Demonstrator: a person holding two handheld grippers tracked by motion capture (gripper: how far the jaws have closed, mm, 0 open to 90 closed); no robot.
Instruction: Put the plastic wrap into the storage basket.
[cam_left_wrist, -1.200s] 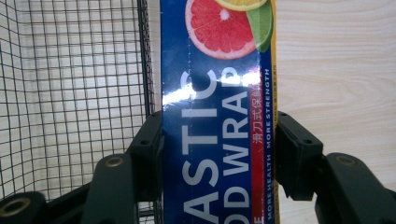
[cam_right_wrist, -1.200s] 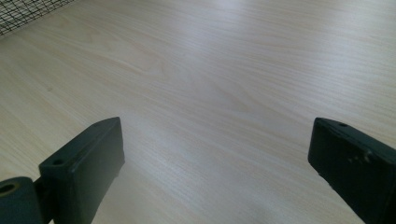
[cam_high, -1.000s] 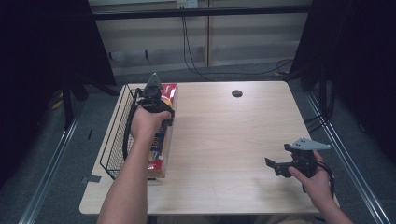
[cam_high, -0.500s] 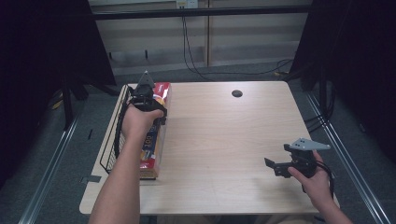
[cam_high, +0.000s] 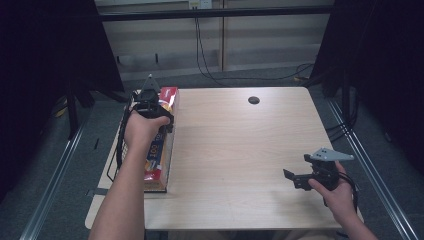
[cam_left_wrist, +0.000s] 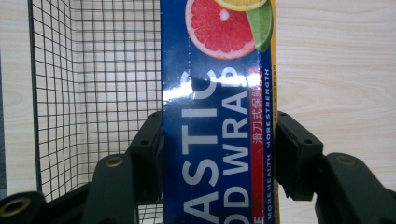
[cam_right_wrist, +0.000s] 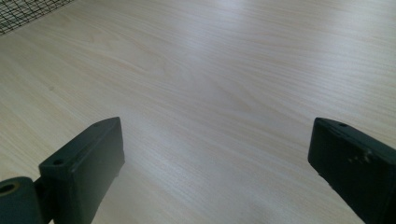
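A long blue and red plastic food wrap box (cam_high: 157, 161) lies lengthwise along the table's left side, over the right edge of a black wire basket (cam_high: 116, 150). My left gripper (cam_high: 151, 107) is shut across the box's width near its far half. In the left gripper view both jaws press the sides of the box (cam_left_wrist: 217, 93), and the basket's mesh (cam_left_wrist: 93, 93) lies to its left. My right gripper (cam_high: 292, 179) is open low over the table's front right corner. Nothing but bare wood lies between the open jaws of my right gripper (cam_right_wrist: 215, 154).
The light wood table (cam_high: 240, 150) has a small black round hole (cam_high: 253, 100) near its far edge. A corner of the basket mesh (cam_right_wrist: 28, 14) appears in the right gripper view. Dark curtains and metal rails flank the table.
My left gripper has carried the box a little to the left, farther over the basket. The right gripper has stayed where it was.
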